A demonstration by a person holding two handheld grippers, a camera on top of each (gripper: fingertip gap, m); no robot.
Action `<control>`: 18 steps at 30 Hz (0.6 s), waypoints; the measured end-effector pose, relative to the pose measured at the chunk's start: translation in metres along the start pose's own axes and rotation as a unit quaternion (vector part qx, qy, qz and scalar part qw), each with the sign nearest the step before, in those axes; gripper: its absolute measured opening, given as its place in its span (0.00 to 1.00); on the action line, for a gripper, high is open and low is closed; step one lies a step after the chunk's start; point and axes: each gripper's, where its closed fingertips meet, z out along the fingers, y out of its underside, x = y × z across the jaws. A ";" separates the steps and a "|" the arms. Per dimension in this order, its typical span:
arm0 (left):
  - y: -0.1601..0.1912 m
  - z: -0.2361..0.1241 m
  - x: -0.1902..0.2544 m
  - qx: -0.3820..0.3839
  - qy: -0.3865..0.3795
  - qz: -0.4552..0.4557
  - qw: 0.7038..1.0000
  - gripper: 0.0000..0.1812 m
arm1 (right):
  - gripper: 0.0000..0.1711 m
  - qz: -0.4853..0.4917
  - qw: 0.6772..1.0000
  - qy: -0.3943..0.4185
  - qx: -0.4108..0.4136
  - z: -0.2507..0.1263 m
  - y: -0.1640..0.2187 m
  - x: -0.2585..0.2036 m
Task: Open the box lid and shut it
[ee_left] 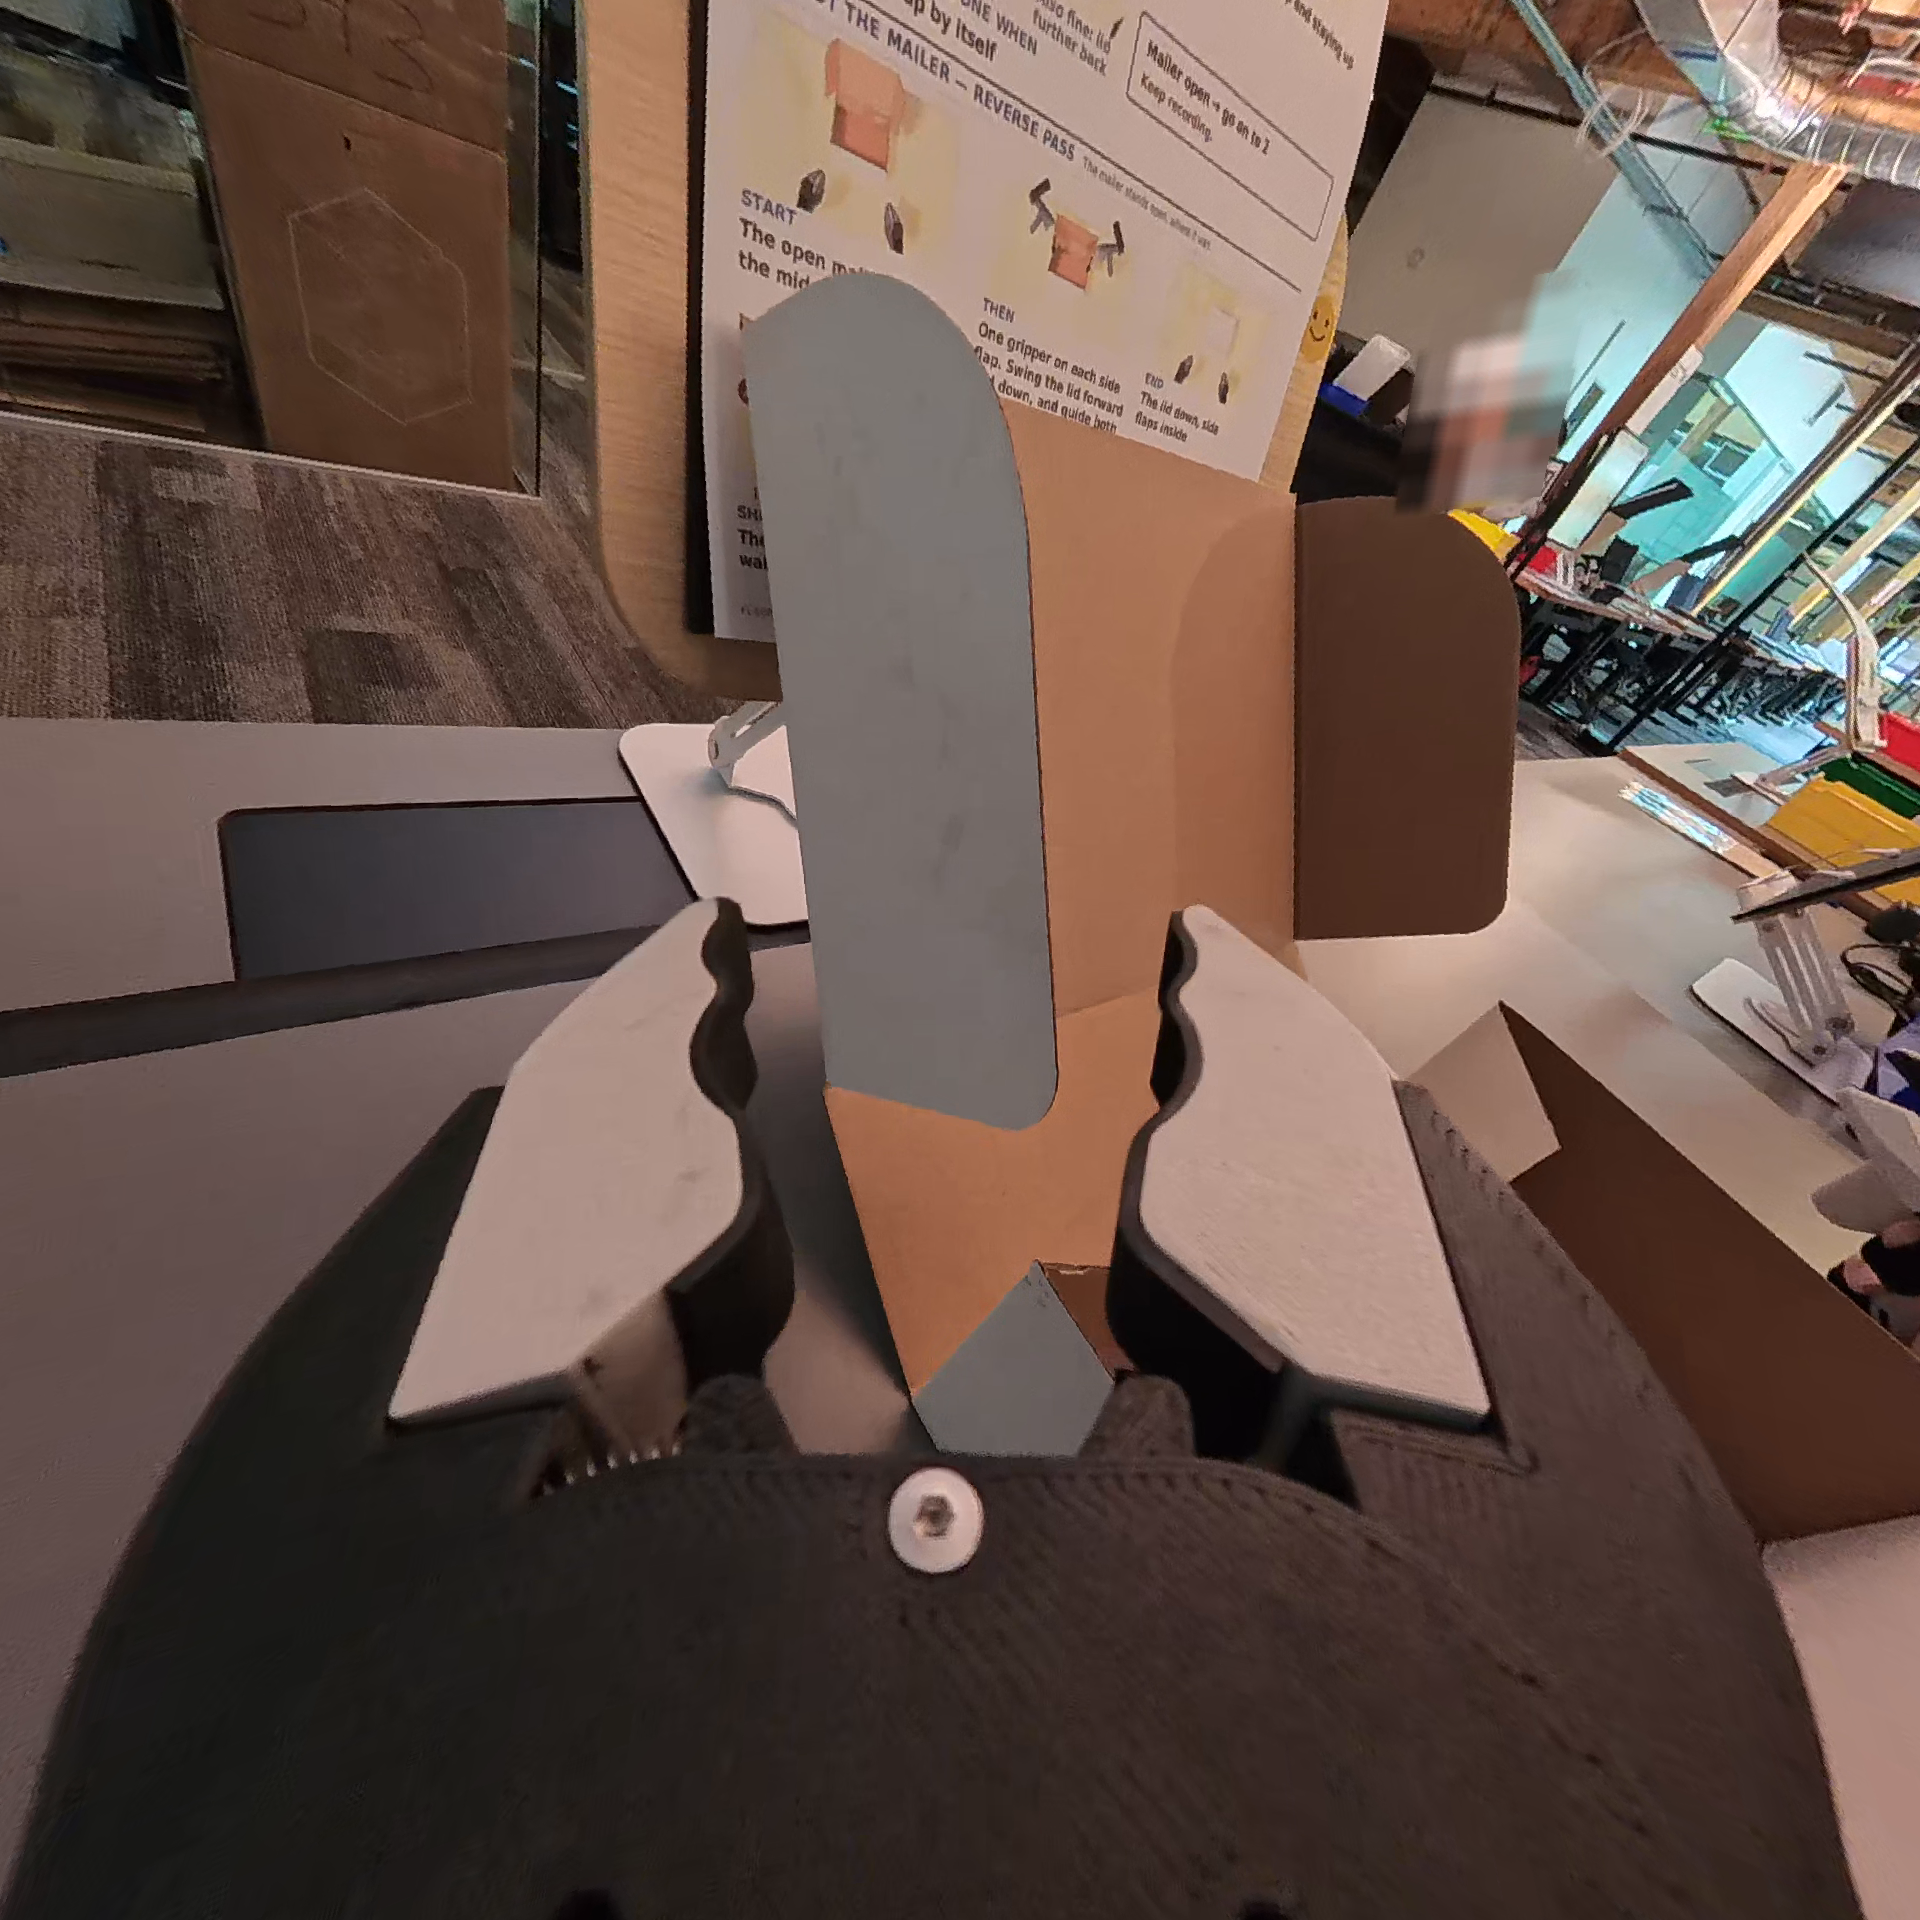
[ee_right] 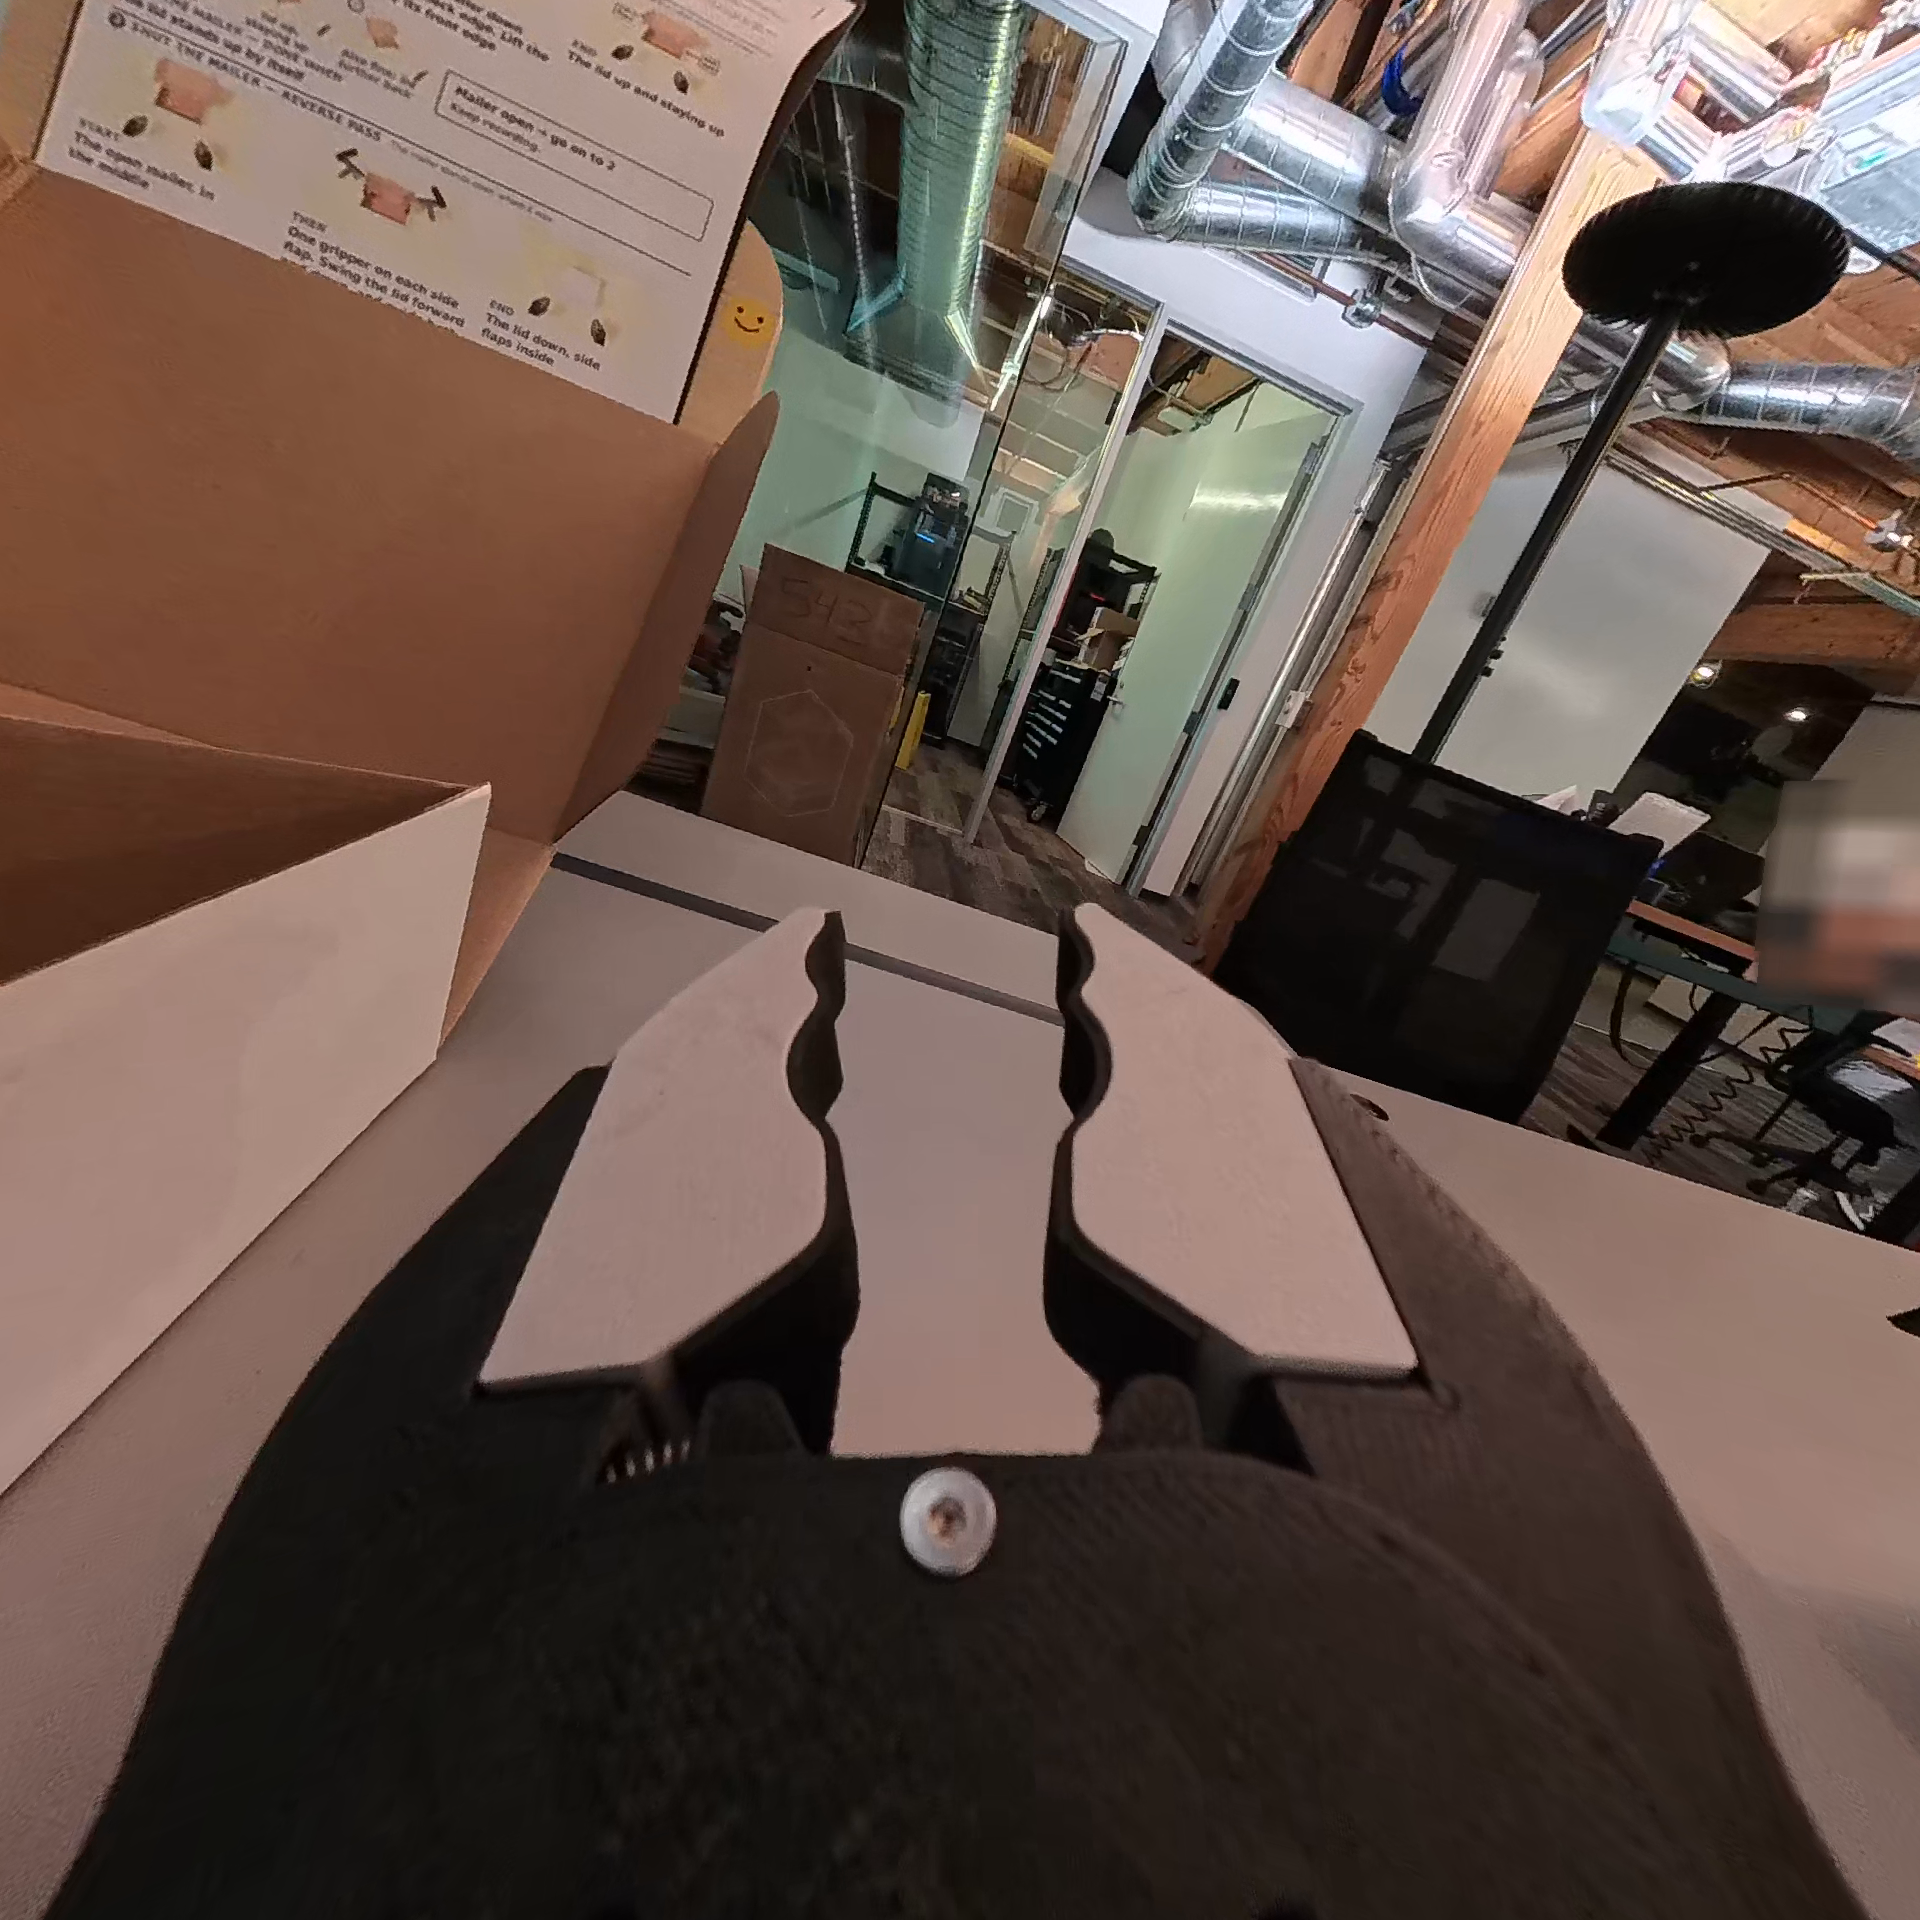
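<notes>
The cardboard mailer box [ee_left: 1683, 1309] stands open, with its lid [ee_left: 1153, 727] upright and the tan inside facing me. The lid's left side flap [ee_left: 904, 675], grey-blue on its outer face, stands between the fingers of my left gripper [ee_left: 956, 925]. That gripper is open and its pads do not press the flap. The lid's right side flap [ee_left: 1392, 717] looks dark brown. In the right wrist view the box's white outer wall [ee_right: 239, 1039] is at the left, with the raised lid [ee_right: 312, 499] and a side flap [ee_right: 707, 582] behind it. My right gripper [ee_right: 954, 925] is open and empty over the table, to the right of the box.
An instruction poster [ee_left: 997, 208] stands behind the box. A white stand base [ee_left: 707, 810] and a dark inset panel [ee_left: 436, 883] lie on the grey table [ee_right: 1558, 1299]. A black chair [ee_right: 1434, 914] and a lamp pole [ee_right: 1558, 468] stand beyond the table's far edge.
</notes>
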 end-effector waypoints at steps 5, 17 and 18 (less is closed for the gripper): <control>-0.009 0.000 -0.003 0.040 -0.018 -0.008 0.999 0.42 | 0.23 0.043 0.999 0.008 0.018 -0.013 -0.011 0.007; -0.074 -0.031 0.116 0.099 -0.019 0.073 0.992 0.42 | 0.33 0.044 0.972 -0.092 -0.212 -0.040 -0.059 -0.003; -0.074 -0.034 0.140 0.095 0.007 0.079 0.992 0.42 | 0.35 0.044 0.967 -0.097 -0.230 -0.045 -0.064 -0.005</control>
